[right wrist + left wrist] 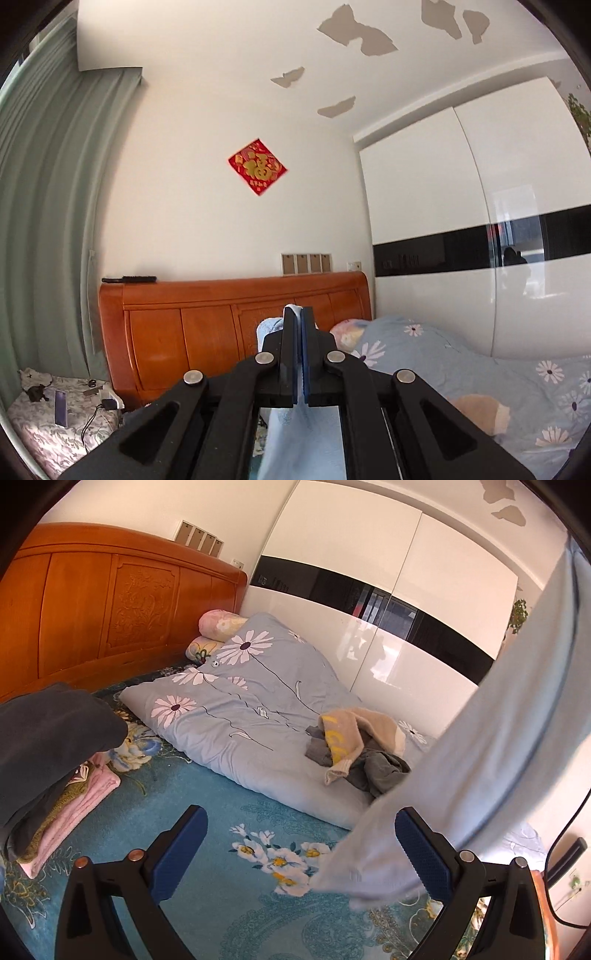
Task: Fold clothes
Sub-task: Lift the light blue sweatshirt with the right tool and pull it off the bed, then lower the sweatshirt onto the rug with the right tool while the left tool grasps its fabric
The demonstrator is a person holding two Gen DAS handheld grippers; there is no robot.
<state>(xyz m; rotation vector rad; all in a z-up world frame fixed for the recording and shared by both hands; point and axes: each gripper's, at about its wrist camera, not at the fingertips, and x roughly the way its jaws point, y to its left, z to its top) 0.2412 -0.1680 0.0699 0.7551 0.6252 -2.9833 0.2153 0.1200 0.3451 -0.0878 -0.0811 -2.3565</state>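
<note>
Nearest to the left wrist camera, the left tongs (301, 853) stand wide apart, with nothing pressed between the blue pads. The lower end of a long pale blue soft cloth garment (476, 753) hangs just in front of the right-side pad and crosses it; I cannot tell if it touches the pad.

In the right wrist view, the right tongs (298, 325) are closed tight on the upper part of the same pale blue garment (295, 443). A small piece of cloth shows above the tips, and the rest falls down below the tongs.

So the garment's long axis runs from the right tongs, high at the upper right of the left view, down and leftward to its free end near the left tongs. In my judgement the left tongs are the nearer ones to this free end, which lies slightly to their right. To spread the garment for folding, they probably need to catch that end.

Under the tongs is a teal bed sheet with flower pattern (207, 794). At the left is a stack of folded clothes, dark grey above pink (55, 775). Further away lies a light blue quilt with white daisies (236, 701), and on it a loose heap of beige and grey clothes (354, 749) not yet folded. Behind are the orange wooden headboard (103, 605) and a glossy white wardrobe with a black band (369, 590).
</note>
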